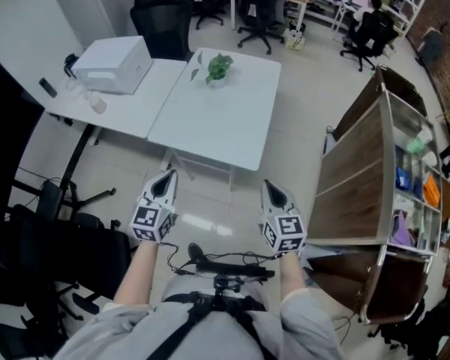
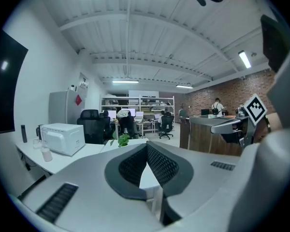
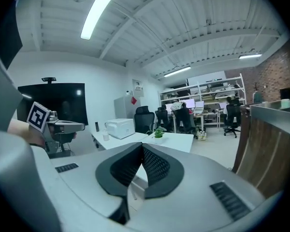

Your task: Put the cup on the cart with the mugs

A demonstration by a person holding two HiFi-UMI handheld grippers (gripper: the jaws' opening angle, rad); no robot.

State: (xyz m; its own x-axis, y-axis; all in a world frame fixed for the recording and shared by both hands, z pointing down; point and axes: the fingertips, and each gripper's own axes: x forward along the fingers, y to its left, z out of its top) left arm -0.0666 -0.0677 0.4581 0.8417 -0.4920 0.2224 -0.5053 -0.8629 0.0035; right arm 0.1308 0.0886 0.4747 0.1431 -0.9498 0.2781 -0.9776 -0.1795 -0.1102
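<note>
Both clenched and empty, the left gripper (image 1: pixel 167 178) and right gripper (image 1: pixel 273 191) are hanging well short of the white box (image 1: pixel 112 64); unopened jaws could be toppling the cup (image 1: pixel 97 105) beside it.

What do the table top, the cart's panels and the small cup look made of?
Table: smooth matte white, no grain; probably laminate or painted board.
Cart: brown streaked wood-grain panels, perhaps veneer, in a pale metal-looking frame.
Cup: translucent, likely plastic; too small to be sure.
</note>
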